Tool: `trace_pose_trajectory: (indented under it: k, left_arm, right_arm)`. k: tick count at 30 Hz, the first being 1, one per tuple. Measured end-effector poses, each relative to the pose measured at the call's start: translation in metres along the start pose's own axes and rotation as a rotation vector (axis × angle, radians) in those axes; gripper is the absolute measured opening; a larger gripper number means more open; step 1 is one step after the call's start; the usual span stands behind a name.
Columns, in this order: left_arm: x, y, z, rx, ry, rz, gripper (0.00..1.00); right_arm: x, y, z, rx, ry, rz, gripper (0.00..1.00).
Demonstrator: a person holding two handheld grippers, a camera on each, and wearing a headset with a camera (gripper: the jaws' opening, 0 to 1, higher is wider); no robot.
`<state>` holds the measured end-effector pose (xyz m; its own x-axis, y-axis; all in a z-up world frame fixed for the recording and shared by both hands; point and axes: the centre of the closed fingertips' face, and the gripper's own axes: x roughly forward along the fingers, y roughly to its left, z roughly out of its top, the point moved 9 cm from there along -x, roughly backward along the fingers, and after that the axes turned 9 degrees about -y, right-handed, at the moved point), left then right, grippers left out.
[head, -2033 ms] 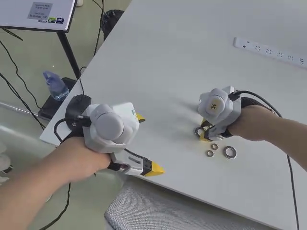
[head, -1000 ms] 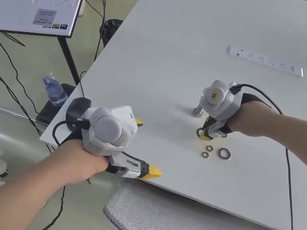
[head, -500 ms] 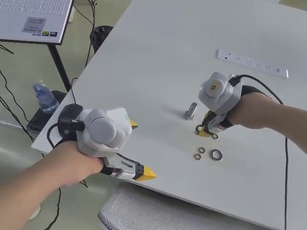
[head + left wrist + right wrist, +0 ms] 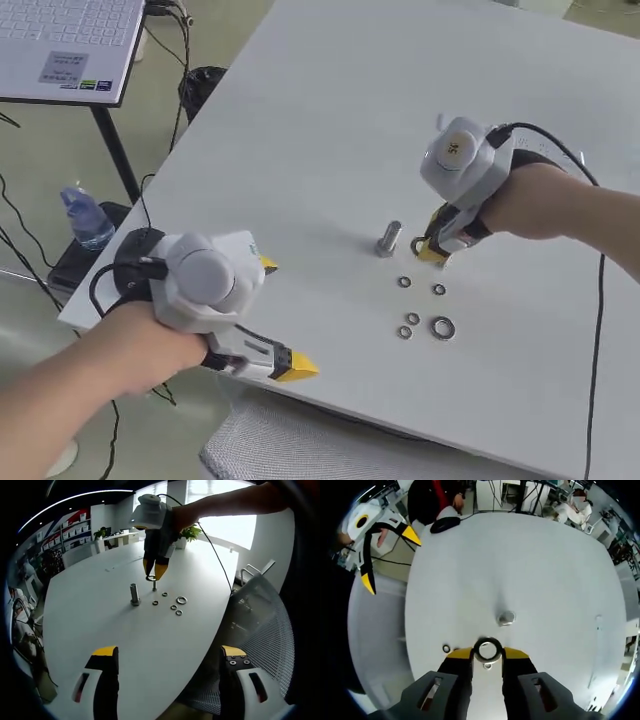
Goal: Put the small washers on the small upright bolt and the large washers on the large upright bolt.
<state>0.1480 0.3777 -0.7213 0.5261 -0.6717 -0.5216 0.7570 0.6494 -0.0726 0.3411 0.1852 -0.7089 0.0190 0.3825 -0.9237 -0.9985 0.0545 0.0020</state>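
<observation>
Visibly four small washers (image 4: 404, 282), two large (image 4: 443, 327).

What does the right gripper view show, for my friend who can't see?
The right gripper, with yellow-tipped jaws, pinches a silver metal ring washer over the white table. A big silver upright bolt, seen from above, stands just past it.
</observation>
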Motion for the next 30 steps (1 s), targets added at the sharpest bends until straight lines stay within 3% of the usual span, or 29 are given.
trace_pose_trajectory:
  k: [16, 30]
  left_arm:
    - [0.003, 0.002, -0.002, -0.006, 0.013, -0.005, 0.82]
    - [0.000, 0.006, -0.004, -0.008, 0.023, 0.002, 0.82]
  right_arm:
    - [0.002, -0.013, 0.011, 0.021, -0.034, -0.005, 0.21]
    - [0.014, -0.020, 0.031, -0.027, -0.023, -0.009, 0.21]
